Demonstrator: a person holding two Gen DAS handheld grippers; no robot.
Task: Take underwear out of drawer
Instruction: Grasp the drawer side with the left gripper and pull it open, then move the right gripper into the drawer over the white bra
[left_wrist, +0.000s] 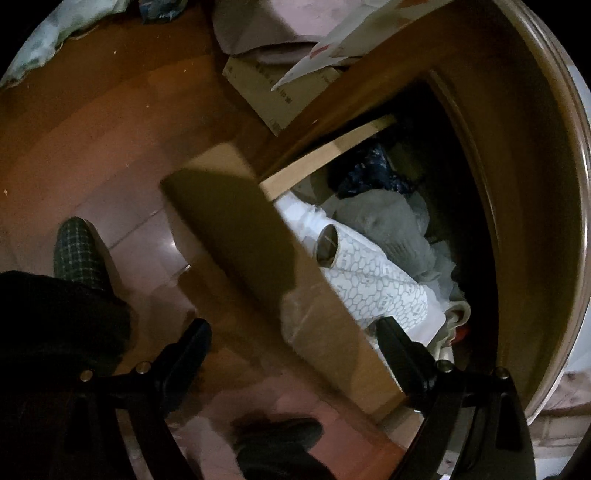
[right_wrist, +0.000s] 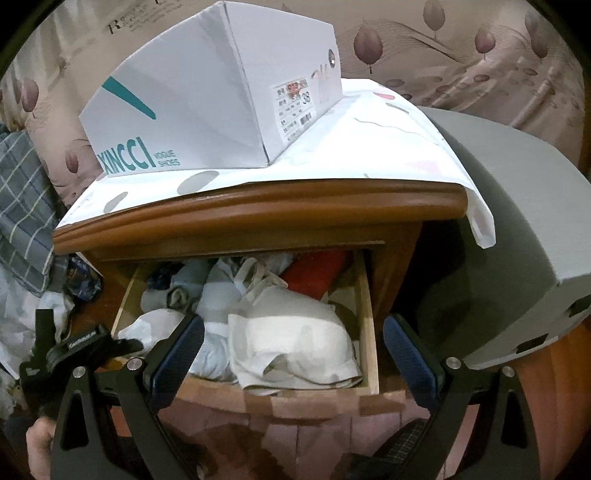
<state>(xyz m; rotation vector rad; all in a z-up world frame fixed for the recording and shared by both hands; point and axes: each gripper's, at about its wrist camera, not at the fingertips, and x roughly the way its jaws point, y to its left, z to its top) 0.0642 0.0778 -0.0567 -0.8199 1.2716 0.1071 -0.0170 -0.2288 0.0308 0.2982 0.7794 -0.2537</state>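
The drawer (right_wrist: 365, 314) of the wooden nightstand (right_wrist: 258, 206) stands pulled out and crammed with soft things. At its front right corner lies a white padded piece of underwear (right_wrist: 295, 343), cups up, its edge resting against the drawer's front wall; behind it, toward the back right corner, sits something red (right_wrist: 317, 271), and along the left side are grey and pale blue bundles (right_wrist: 207, 291) that I cannot tell apart clearly. The right claw (right_wrist: 293, 350) hangs over the drawer front with its 2 fingers spread wide, one on each side of the white underwear and gripping nothing. On top of the nightstand a white sheet with grey dots (right_wrist: 369, 147) drapes over the right edge, and a white shoe box (right_wrist: 207, 107) stands on it toward the back left. From the left wrist view the same drawer (left_wrist: 325, 155) is seen from the side, holding a patterned roll with a cardboard core (left_wrist: 369, 280), a grey garment (left_wrist: 388, 225) just behind it and a dark blue patterned one (left_wrist: 373, 173) further back. The left claw (left_wrist: 291, 334) is held apart too, nothing between its fingers, straddling the drawer's front panel with one finger over the floor (left_wrist: 92, 129) and the other over the drawer's contents. A checked slipper (left_wrist: 79, 254) stands on the floor near the drawer's front.
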